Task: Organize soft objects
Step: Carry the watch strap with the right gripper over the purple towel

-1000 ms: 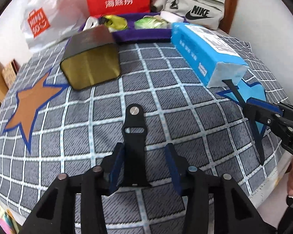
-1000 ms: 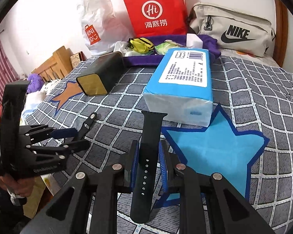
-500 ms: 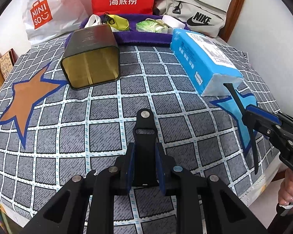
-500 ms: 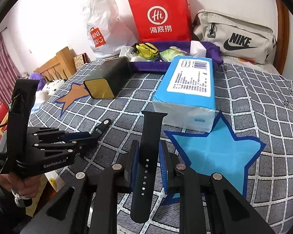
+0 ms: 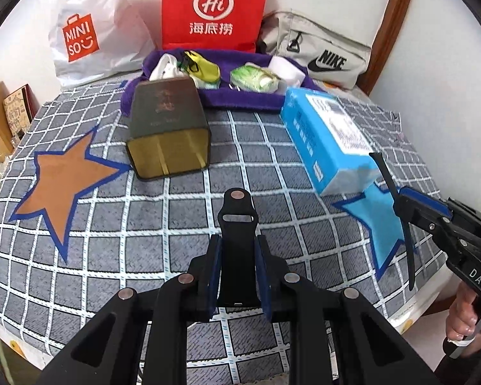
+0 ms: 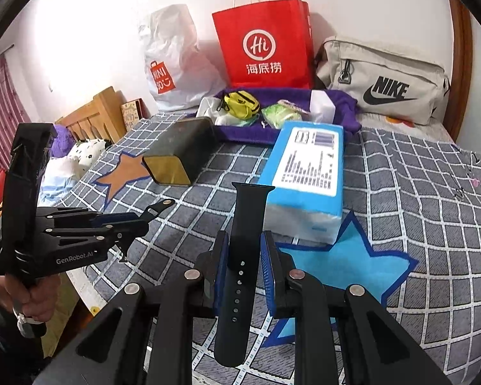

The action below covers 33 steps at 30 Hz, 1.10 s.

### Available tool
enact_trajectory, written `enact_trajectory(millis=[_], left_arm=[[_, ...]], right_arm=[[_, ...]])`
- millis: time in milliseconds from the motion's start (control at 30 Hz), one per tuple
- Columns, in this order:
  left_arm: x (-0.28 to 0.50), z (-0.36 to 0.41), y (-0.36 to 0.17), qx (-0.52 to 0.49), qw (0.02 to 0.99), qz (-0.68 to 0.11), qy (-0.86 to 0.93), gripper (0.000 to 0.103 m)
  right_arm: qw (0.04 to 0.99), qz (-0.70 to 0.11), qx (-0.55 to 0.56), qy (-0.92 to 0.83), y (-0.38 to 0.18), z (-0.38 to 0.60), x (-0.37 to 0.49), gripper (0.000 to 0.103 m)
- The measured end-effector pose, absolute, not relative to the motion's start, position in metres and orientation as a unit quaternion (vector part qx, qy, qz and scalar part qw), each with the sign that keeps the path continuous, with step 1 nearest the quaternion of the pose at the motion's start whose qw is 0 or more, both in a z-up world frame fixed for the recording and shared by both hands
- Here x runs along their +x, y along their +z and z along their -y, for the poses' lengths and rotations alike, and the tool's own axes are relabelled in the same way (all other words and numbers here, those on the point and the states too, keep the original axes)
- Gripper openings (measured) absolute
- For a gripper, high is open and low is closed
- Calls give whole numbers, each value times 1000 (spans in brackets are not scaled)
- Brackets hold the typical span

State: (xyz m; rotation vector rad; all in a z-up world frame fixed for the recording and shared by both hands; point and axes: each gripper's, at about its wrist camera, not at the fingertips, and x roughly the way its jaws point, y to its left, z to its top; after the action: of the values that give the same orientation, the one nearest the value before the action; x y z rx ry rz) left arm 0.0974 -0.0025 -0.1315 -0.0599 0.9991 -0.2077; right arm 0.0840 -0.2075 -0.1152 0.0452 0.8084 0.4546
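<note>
Left wrist view gives me the bed (image 5: 163,211) in its grey checked cover, with the tissue pack (image 5: 327,138) and dark tin (image 5: 170,128) lying on it and, at the far edge, the purple tray (image 5: 240,99) already holding a few small soft items. I judge the sorting only partly done, since neither strap has reached a resting place yet. My left gripper (image 5: 237,272) has its jaws closed on the buckle strap (image 5: 237,224), lifted off the cover, and my right gripper (image 6: 243,272) is clamped on the holed strap (image 6: 240,256), whose ends stick out above and below the jaws.
</note>
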Motion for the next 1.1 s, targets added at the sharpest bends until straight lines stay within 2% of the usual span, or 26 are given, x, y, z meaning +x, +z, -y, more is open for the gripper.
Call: enact_trajectory(millis=[1100], left_arm=[[147,-45,-62,-81,897,-428,-72,20]], right_arm=[[906,-358,14,224,-59,197,143,21]])
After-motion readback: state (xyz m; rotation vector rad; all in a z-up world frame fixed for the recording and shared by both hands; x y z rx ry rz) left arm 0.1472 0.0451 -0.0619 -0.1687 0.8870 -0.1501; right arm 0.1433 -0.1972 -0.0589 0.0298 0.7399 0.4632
